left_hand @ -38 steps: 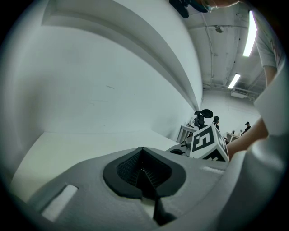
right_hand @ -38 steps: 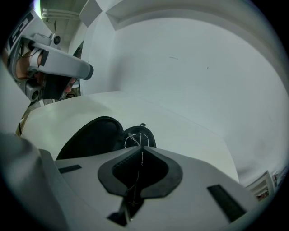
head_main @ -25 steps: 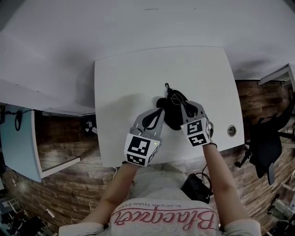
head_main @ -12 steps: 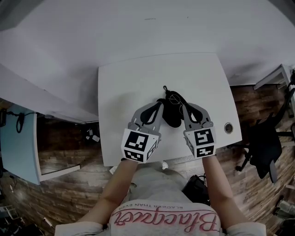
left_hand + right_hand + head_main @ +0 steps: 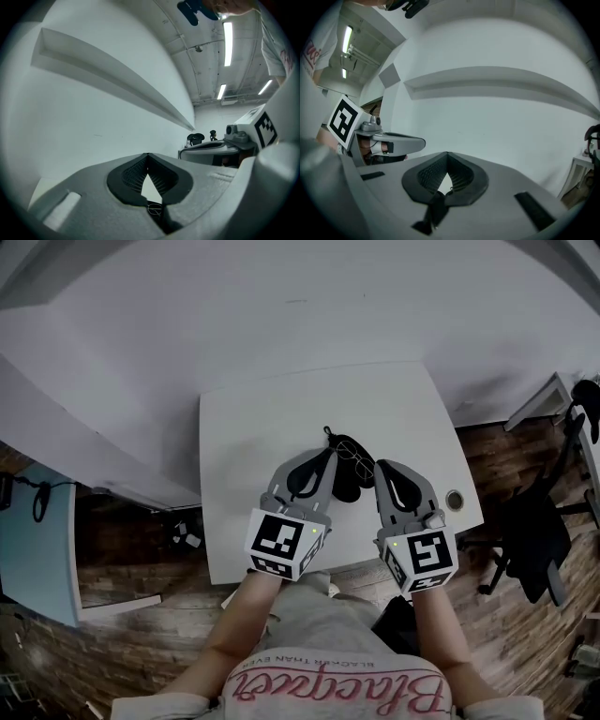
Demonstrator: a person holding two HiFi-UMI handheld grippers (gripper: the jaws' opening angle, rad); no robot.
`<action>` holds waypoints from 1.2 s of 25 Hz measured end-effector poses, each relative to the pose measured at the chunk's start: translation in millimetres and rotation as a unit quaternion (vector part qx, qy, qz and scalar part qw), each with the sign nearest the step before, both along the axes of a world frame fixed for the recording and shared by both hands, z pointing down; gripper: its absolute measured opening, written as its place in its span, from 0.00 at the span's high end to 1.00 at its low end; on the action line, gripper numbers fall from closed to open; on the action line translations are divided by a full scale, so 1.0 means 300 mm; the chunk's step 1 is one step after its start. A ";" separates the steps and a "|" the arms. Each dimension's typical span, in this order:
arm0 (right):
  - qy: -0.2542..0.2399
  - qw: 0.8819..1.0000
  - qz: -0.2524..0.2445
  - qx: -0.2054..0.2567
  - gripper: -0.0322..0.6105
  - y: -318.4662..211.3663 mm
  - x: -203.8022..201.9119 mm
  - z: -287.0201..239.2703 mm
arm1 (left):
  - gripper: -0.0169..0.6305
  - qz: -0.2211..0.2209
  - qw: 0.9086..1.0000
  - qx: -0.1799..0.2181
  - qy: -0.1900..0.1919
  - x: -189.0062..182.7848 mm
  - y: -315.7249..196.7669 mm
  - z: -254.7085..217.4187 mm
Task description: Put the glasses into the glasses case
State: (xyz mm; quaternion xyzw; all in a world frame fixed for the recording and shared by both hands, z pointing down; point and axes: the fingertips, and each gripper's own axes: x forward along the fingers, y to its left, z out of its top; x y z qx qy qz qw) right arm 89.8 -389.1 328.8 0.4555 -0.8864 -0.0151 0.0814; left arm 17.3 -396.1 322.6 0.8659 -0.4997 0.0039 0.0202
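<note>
A black glasses case lies on the white table, with thin-rimmed glasses on its far end and a short cord at its far left. My left gripper is just left of the case, and my right gripper is just right of it. Both point away from me. In the left gripper view the gripper has its tips together, with a thin wire shape visible low in the gap behind them. The right gripper also has its tips together, holding nothing.
A round cable hole sits near the table's right front corner. A black office chair stands on the wooden floor to the right. A light-blue cabinet is at the left. A wall ledge runs across ahead.
Both grippers have drawn back towards me and risen, so their marker cubes look larger. The right tip has come off the case's edge. The case stays on the table.
</note>
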 end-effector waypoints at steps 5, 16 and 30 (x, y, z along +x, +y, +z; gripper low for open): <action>-0.003 0.999 0.007 0.035 0.94 0.054 0.029 -0.099 | 0.97 0.003 0.999 0.034 0.011 0.011 0.029 -0.092; -0.039 0.997 0.012 0.067 0.94 0.080 0.054 -0.201 | 0.97 0.003 0.998 0.069 0.007 0.032 0.044 -0.178; -0.061 0.994 0.012 0.095 0.94 0.069 0.049 -0.252 | 0.97 0.013 0.996 0.083 0.007 0.062 0.039 -0.198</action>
